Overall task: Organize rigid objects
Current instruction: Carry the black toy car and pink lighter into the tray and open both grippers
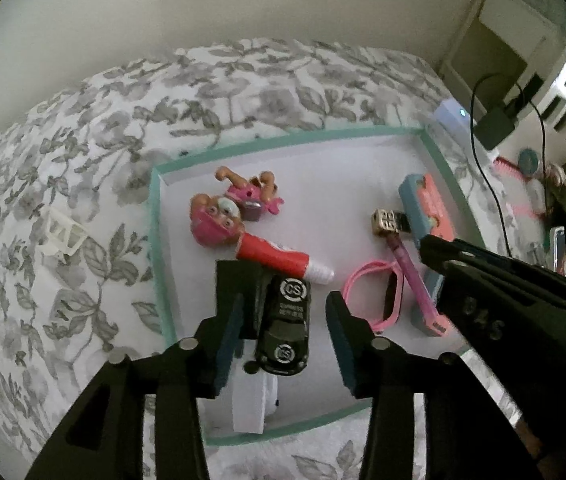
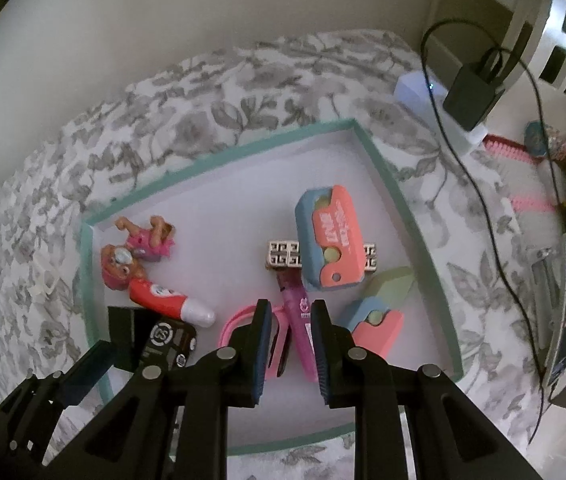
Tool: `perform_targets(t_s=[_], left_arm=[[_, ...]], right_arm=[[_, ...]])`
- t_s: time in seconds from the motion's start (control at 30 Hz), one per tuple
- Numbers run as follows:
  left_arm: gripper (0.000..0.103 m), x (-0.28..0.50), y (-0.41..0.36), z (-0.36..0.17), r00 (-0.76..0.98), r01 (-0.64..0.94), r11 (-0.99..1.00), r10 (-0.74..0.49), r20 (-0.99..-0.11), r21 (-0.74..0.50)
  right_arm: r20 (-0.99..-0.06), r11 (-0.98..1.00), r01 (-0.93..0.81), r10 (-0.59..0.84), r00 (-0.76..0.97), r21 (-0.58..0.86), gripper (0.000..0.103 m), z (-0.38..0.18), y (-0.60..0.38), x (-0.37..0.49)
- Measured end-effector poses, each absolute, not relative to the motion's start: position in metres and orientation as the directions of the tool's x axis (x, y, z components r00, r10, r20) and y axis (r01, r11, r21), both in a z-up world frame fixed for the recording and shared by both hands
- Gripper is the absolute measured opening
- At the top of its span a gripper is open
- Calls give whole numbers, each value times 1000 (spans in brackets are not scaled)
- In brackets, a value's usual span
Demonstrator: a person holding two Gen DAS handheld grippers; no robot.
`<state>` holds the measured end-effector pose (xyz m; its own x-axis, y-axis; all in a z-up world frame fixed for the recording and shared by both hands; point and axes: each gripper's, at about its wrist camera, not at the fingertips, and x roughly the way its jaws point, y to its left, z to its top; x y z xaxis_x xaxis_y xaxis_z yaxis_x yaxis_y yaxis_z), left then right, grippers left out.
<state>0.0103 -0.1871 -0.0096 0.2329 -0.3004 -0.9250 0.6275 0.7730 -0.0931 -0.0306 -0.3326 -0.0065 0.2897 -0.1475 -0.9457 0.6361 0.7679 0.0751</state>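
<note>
A shallow white box with a teal rim (image 1: 283, 142) (image 2: 219, 156) lies on a floral bedspread. In it are a pink pup figure (image 1: 219, 216) (image 2: 131, 252), a red and white marker (image 1: 283, 260) (image 2: 167, 300), a black toy car (image 1: 285, 328) (image 2: 169, 342), a pink band (image 1: 367, 284) (image 2: 239, 320), a purple pen (image 1: 413, 276) (image 2: 301, 320), a patterned block (image 1: 385, 222) (image 2: 283, 256) and blue-and-coral toys (image 1: 423, 208) (image 2: 331, 236). My left gripper (image 1: 285, 336) is open, its fingers on either side of the car. My right gripper (image 2: 291, 344) is open above the purple pen.
A white plastic piece (image 1: 63, 236) lies on the bedspread left of the box. A white block (image 1: 253, 404) sits at the box's near edge under the car. A charger and black cable (image 2: 471, 96) and pink clutter (image 2: 523, 200) lie to the right.
</note>
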Motion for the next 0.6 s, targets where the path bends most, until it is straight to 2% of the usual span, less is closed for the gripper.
perform_targets(t_s=[0.27, 0.37, 0.6], left_arm=[[51, 30, -165, 2, 277, 554, 826, -299, -913, -103], [55, 39, -153, 8, 290, 516, 849, -302, -908, -117], [56, 54, -132, 14, 309, 455, 881, -295, -904, -132]], right_arm=[[-918, 769, 636, -201, 342, 69, 22, 24, -331, -35], [-910, 772, 632, -214, 356, 66, 22, 32, -329, -35], [-931, 772, 634, -201, 305, 41, 27, 14, -328, -30]])
